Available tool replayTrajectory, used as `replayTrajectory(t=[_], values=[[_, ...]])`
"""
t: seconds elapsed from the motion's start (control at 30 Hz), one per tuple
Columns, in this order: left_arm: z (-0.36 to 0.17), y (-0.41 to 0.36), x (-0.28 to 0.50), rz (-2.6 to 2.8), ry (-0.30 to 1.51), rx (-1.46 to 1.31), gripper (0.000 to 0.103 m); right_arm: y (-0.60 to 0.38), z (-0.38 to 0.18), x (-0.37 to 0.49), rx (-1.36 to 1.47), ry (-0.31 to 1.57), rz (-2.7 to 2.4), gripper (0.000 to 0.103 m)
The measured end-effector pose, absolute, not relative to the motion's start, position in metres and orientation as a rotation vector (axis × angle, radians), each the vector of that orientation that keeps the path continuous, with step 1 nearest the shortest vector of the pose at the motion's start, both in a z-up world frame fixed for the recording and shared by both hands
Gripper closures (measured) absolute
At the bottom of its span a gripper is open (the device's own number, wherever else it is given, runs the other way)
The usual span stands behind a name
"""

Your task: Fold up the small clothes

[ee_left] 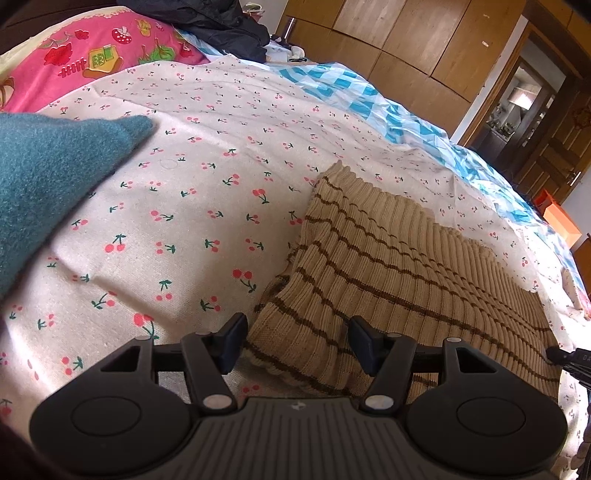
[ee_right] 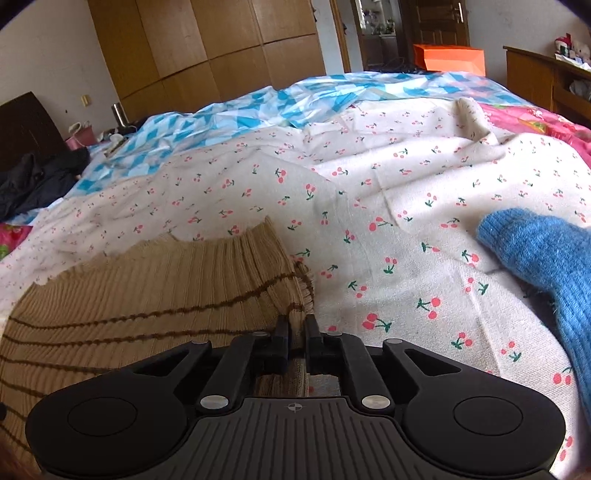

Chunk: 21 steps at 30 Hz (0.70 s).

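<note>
1. We are at the grasping step: the tan sweater (ee_left: 388,266) lies flat on the cherry sheet (ee_left: 192,221) of the bed, partly folded by the look of its doubled edges, though we cannot tell how many folds are done.
2. Our right gripper (ee_right: 296,332) is nearly closed, pinching the sweater's edge between its jaws.
3. Our left gripper (ee_left: 291,339) stands open, its jaws astride a bunched corner of the sweater; the pads do not appear to press it yet.
4. Next, we judge, the left must close on that corner, then both hands lift and carry the edge across evenly so the ribbed knit does not stretch or skew.
5. A blue knit (ee_right: 539,258) lies near, apart from the sweater, to its side; it should not hinder the fold.
6. A dark jacket (ee_left: 207,22) and a pink blanket (ee_left: 92,55) sit well away.
</note>
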<state>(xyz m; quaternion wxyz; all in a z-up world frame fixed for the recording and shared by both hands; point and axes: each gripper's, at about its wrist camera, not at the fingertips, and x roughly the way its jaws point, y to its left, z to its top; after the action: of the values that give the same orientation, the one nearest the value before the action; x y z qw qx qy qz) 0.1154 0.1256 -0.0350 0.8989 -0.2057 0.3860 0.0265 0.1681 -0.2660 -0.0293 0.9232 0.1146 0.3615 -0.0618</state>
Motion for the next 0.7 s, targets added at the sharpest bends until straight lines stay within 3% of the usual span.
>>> replayTrajectory(t=[0.27,0.43,0.47,0.53,0.6,0.7], values=[[-0.034,0.131,0.105,0.060,0.793,-0.482,0.039,-0.237,0.008,0.112,0.175,0.643,0.001,0.090],[-0.038,0.129,0.106,0.071,0.819,-0.462,0.039,-0.234,-0.036,0.095,0.143,0.818,-0.005,0.091],[-0.037,0.128,0.105,0.072,0.817,-0.456,0.039,-0.239,-0.044,0.095,0.154,0.846,-0.026,0.096],[-0.035,0.128,0.102,0.075,0.812,-0.466,0.039,-0.246,-0.038,0.091,0.191,0.841,-0.039,0.097],[-0.034,0.131,0.098,0.075,0.808,-0.499,0.039,-0.244,-0.023,0.091,0.187,0.816,-0.039,0.089],[-0.030,0.135,0.089,0.080,0.783,-0.555,0.040,-0.229,0.005,0.094,0.124,0.750,-0.001,0.089]])
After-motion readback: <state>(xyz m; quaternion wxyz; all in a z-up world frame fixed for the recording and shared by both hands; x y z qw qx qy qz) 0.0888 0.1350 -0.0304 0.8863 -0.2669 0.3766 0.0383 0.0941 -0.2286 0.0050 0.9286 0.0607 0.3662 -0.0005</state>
